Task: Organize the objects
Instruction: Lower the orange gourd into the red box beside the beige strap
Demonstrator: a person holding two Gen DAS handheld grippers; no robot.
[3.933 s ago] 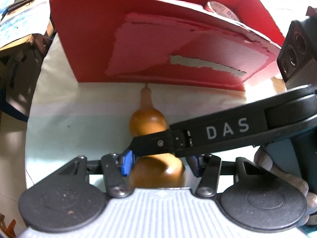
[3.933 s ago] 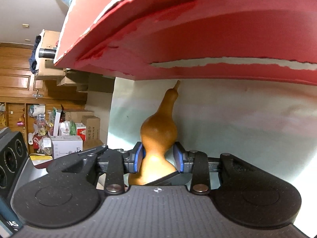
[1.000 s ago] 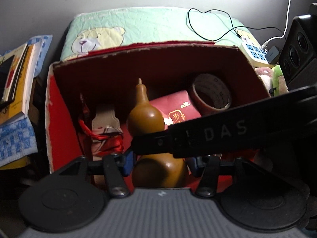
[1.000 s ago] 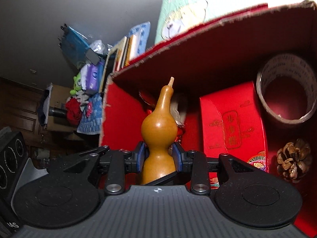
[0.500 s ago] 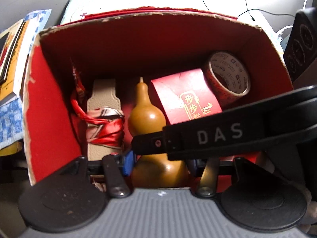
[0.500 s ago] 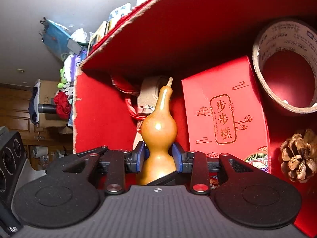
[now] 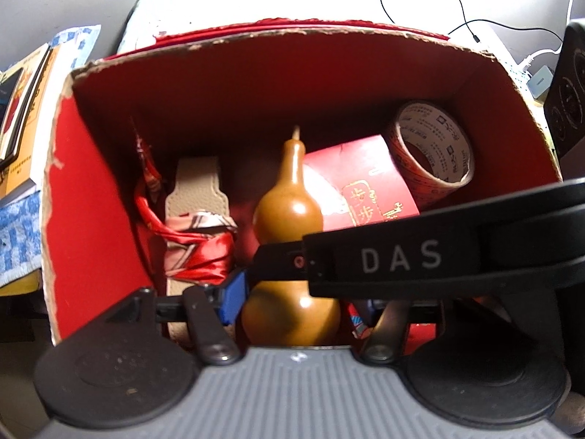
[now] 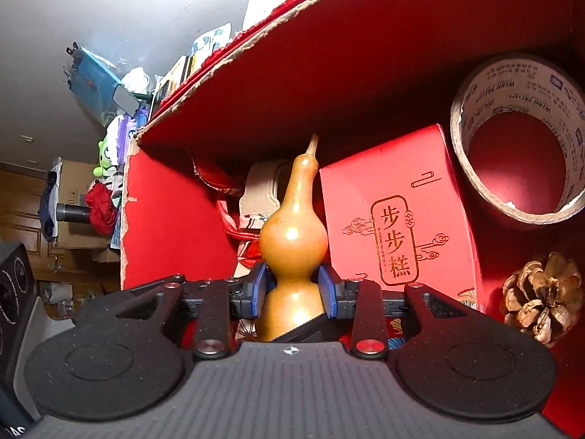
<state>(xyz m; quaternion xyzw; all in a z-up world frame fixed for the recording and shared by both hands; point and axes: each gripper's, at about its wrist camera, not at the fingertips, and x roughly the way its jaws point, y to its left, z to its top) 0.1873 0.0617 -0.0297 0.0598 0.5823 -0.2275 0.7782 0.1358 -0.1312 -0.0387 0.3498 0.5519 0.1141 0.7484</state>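
An orange-brown gourd (image 7: 289, 219) (image 8: 292, 234) hangs stem-forward inside the open red cardboard box (image 7: 292, 33) (image 8: 175, 219). My right gripper (image 8: 292, 289) is shut on its narrow waist, both blue pads pressing in. My left gripper (image 7: 296, 303) grips the lower bulb; its left blue pad touches, and its right pad is hidden behind one black finger (image 7: 365, 259) of the right gripper marked DAS. In the box, the gourd is between a beige strap wrapped in a red scarf (image 7: 197, 248) and a red printed carton (image 7: 362, 175) (image 8: 398, 226).
A roll of printed tape (image 7: 431, 146) (image 8: 519, 139) leans in the box's right corner, with a pine cone (image 8: 541, 300) below it. Books (image 7: 22, 109) lie left of the box. Cables and a charger (image 7: 537, 77) are at the right. Shelves of clutter (image 8: 102, 109) stand farther off.
Both grippers carried the gourd from beneath the red flap, up over the box rim and down into the box. The box contents now look closer and larger.
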